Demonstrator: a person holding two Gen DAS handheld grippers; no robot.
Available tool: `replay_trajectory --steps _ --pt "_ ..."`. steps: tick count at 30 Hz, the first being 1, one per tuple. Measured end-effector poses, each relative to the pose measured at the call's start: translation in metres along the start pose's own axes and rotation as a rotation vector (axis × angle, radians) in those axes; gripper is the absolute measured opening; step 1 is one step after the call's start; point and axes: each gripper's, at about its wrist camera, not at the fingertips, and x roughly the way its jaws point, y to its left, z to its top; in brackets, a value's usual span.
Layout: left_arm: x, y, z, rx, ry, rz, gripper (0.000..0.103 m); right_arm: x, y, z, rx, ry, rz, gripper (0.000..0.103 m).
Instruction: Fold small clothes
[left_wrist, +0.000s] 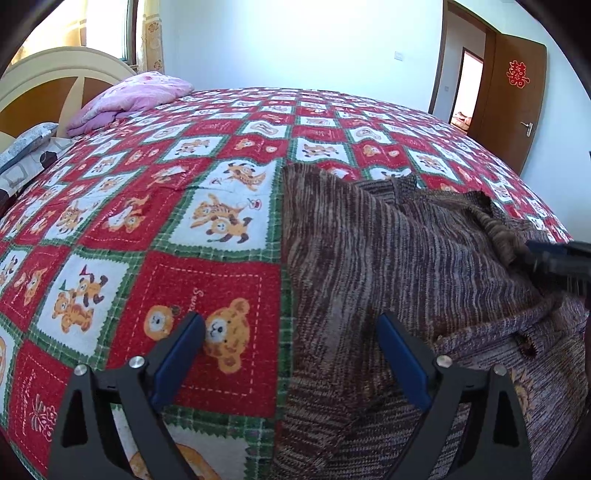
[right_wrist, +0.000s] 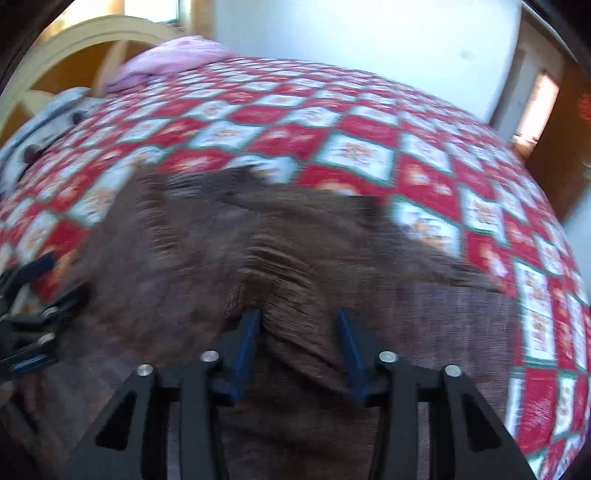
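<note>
Work surface: a bed covered by a red, white and green bear-print quilt (left_wrist: 207, 280). A pink pillow (left_wrist: 129, 99) lies at the headboard end, well apart from the work.

Task item: a brown striped knit garment (left_wrist: 388, 258) lies on the quilt. Its left edge runs straight down the quilt in the left wrist view. A flap of the same knit is turned over on top of the body toward the right side.

Left gripper (left_wrist: 290, 354): jaws stand wide apart and hold nothing. One finger hangs over the quilt, the other over the knit, so the garment's left edge lies between them. Whether the tips touch the cloth cannot be told.

Right gripper (right_wrist: 297, 325): jaws are apart at a moderate width, over the middle of the garment. A raised ridge of knit sits between the fingers and bunches at the left fingertip (right_wrist: 255, 317). The view is motion-blurred, so whether the cloth is pinched cannot be told; the gap suggests it is not clamped.

Step in hand (judgement): a side fold. One portion appears laid over already, and the right gripper appears to be settling or releasing that fold.

Progress (judgement): early to middle; the garment is not yet a compact bundle.

Next move (judgement): the left gripper needs to descend, close on the left edge and carry it across the body.

Risk (judgement): loose knit may stretch or snag on a fingertip.
</note>
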Motion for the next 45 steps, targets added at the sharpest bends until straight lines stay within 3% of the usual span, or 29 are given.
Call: replay_trajectory --steps 3,6,8,11,15,18,22,23,26,27,31,34,38,40,41,43,45 --pt "0.000 0.002 0.000 -0.010 -0.004 -0.011 0.096 0.001 -0.065 -0.004 0.195 -0.004 -0.111 0.045" --pt "0.000 0.005 0.000 -0.022 -0.009 -0.022 0.096 -0.011 -0.085 -0.014 0.213 -0.015 -0.055 0.045" --pt "-0.001 0.006 -0.001 -0.028 -0.013 -0.029 0.096 -0.027 -0.076 -0.021 0.190 -0.046 0.023 0.045" --pt "-0.002 0.006 -0.001 -0.034 -0.015 -0.029 0.096 -0.041 -0.053 -0.032 0.174 -0.045 0.230 0.045" --pt "-0.004 0.012 -0.003 -0.063 -0.021 -0.038 0.097 -0.047 0.004 -0.049 -0.038 -0.032 0.332 0.045" --pt "-0.006 0.019 -0.004 -0.092 -0.031 -0.057 0.097 -0.046 0.029 -0.058 -0.184 -0.049 0.255 0.045" --pt "-0.004 0.017 -0.004 -0.084 -0.027 -0.053 0.097 -0.032 0.023 -0.056 -0.149 0.020 0.298 0.043" --pt "-0.005 0.018 -0.004 -0.086 -0.029 -0.057 0.098 -0.030 0.022 -0.056 -0.145 0.026 0.307 0.040" --pt "-0.006 0.021 -0.004 -0.101 -0.035 -0.077 0.098 -0.029 0.020 -0.055 -0.138 0.035 0.296 0.010" --pt "-0.006 0.022 -0.005 -0.105 -0.038 -0.082 0.098 -0.031 0.017 -0.055 -0.123 0.038 0.305 0.008" --pt "-0.008 0.025 -0.005 -0.119 -0.047 -0.097 0.098 -0.054 0.020 -0.062 -0.136 0.005 0.283 0.006" --pt "-0.006 0.024 -0.004 -0.117 -0.040 -0.094 0.098 -0.062 0.028 -0.076 -0.202 -0.007 0.221 0.006" --pt "-0.004 0.021 -0.003 -0.099 -0.026 -0.080 0.100 -0.056 0.031 -0.084 -0.239 0.025 0.241 0.009" --pt "0.000 0.015 -0.002 -0.073 -0.003 -0.054 0.101 -0.061 0.023 -0.074 -0.190 0.028 0.297 0.029" --pt "0.000 0.011 -0.001 -0.055 0.001 -0.033 0.101 -0.065 0.017 -0.066 -0.151 0.012 0.341 0.045" --pt "-0.001 0.009 -0.002 -0.043 -0.005 -0.019 0.101 -0.069 0.009 -0.050 -0.107 -0.033 0.369 0.048" --pt "-0.002 0.013 -0.003 -0.058 -0.009 -0.032 0.101 -0.061 0.000 -0.028 -0.053 -0.055 0.325 0.048"
